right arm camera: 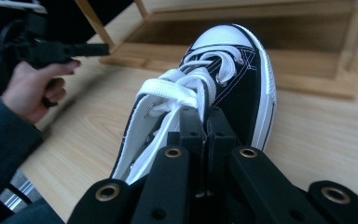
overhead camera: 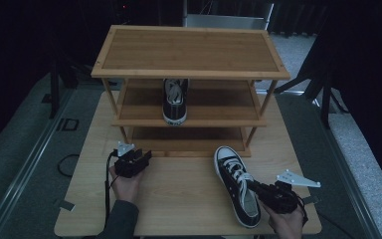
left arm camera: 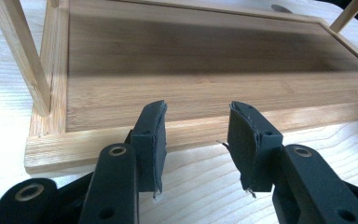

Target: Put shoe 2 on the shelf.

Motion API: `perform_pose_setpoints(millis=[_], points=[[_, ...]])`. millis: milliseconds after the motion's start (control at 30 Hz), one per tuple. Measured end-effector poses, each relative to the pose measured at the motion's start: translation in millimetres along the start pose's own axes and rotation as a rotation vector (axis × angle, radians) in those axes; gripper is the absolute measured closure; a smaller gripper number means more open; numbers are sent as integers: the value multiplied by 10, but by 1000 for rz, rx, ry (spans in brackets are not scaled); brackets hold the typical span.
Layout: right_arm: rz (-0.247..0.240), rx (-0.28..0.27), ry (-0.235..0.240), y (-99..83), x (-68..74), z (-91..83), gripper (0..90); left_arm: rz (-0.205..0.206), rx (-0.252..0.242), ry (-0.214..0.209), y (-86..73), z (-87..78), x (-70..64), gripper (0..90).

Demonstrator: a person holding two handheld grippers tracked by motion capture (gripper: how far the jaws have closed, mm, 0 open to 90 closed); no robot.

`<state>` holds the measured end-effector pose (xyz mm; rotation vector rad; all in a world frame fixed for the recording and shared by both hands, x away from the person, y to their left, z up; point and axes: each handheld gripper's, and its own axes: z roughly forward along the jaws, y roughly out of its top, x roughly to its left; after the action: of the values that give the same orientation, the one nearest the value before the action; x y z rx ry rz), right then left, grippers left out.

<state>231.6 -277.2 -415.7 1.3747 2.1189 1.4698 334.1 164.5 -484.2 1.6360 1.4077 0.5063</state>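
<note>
Wooden table [overhead camera: 179, 199]: right tongs [right arm camera: 204, 122] pinching the sneaker [right arm camera: 223, 88]; left tongs [left arm camera: 196, 140] spread before the rack's bottom shelf [left arm camera: 205, 88].

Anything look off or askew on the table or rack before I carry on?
Nothing stands out. One sneaker sits toe-out on the rack's middle shelf; the other sneaker lies upright on the table, its side clamped in the right gripper. The left gripper is open.

The high view looks forward and down over the whole bench [overhead camera: 179, 194]. Each gripper view sits low and close. All three share the shelf rack's [overhead camera: 189, 50] bottom board.
</note>
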Motion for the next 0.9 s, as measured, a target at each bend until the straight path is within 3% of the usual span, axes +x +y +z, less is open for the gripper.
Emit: perform_pose_setpoints(millis=[233, 567, 900], points=[[-32, -23, 39, 203, 151, 33, 887, 7, -4, 2, -2, -2, -18, 579], [-41, -43, 92, 397, 298, 119, 887, 9, 2, 1, -5, 1, -19, 579], [-63, -70, 141, 582, 453, 84, 886, 9, -1, 3, -5, -3, -19, 578]])
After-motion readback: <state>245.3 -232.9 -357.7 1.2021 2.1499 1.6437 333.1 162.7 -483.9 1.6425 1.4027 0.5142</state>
